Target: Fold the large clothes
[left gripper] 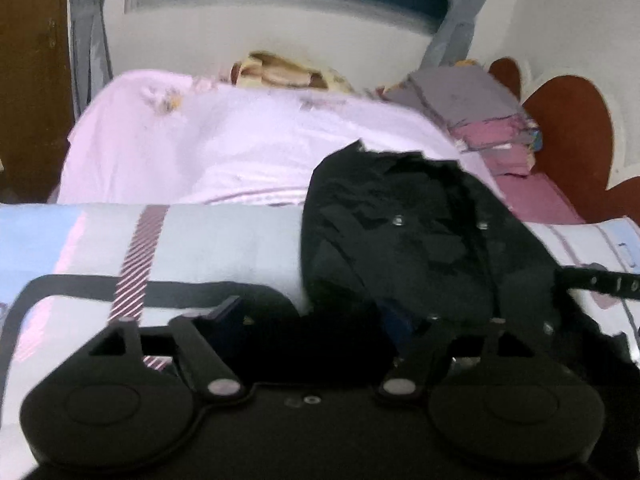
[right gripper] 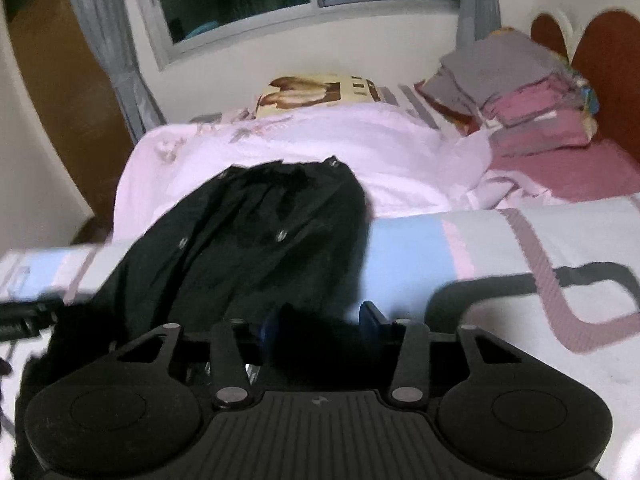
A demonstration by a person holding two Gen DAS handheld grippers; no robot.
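A black garment (left gripper: 400, 240) with metal snaps lies bunched on the bed. It sits right of centre in the left wrist view and left of centre (right gripper: 248, 232) in the right wrist view. Its near edge runs down into both grippers. My left gripper (left gripper: 314, 316) has its jaws wide, with dark cloth filling the gap between its blue pads (left gripper: 228, 312). My right gripper (right gripper: 319, 320) holds its jaws narrower, and a fold of the same cloth is packed between its blue pads (right gripper: 370, 316). The two grippers are side by side at the garment's near edge.
A striped bedcover (left gripper: 220, 240) covers the near part of the bed, with a pink quilt (right gripper: 280, 148) behind it. Folded clothes (right gripper: 520, 92) are stacked at the far right by a brown headboard (left gripper: 572, 140). A printed pillow (right gripper: 320, 88) lies below the window.
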